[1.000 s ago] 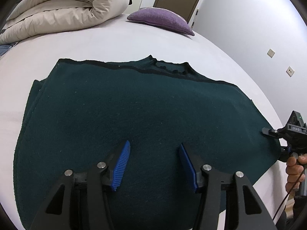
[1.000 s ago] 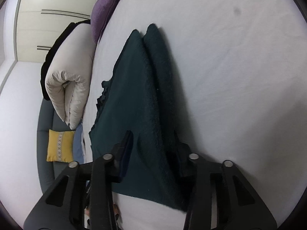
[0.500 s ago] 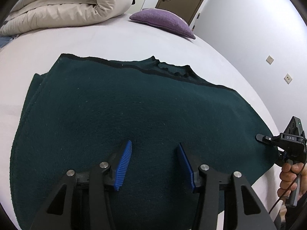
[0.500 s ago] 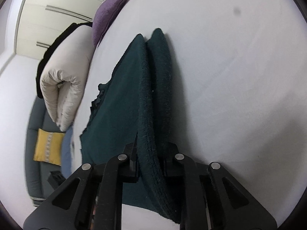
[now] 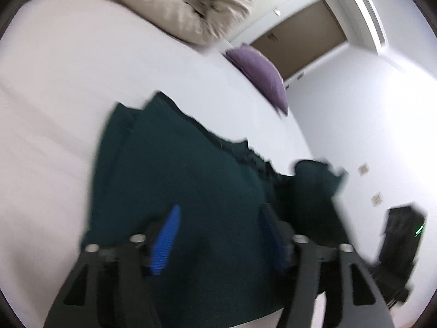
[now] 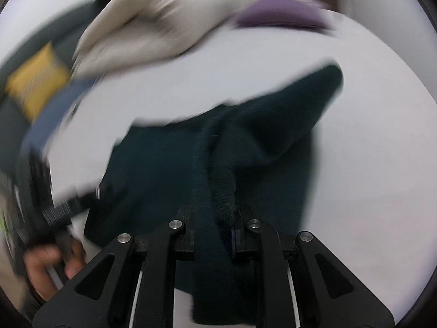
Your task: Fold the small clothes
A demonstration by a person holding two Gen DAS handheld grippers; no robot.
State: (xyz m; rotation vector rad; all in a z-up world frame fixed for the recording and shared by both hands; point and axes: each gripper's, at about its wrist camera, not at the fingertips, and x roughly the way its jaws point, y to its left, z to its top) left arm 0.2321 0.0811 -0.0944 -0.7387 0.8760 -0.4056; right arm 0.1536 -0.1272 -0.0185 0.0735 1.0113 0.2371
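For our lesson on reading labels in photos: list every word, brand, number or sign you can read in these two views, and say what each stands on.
No text can be read in either view.
The green light on the right hand-held gripper is a glow, with no letters or digits.
The wall plates look blank.
The dark green sweater shows no tag or print.
Both views are motion-blurred, so fine print would be lost.
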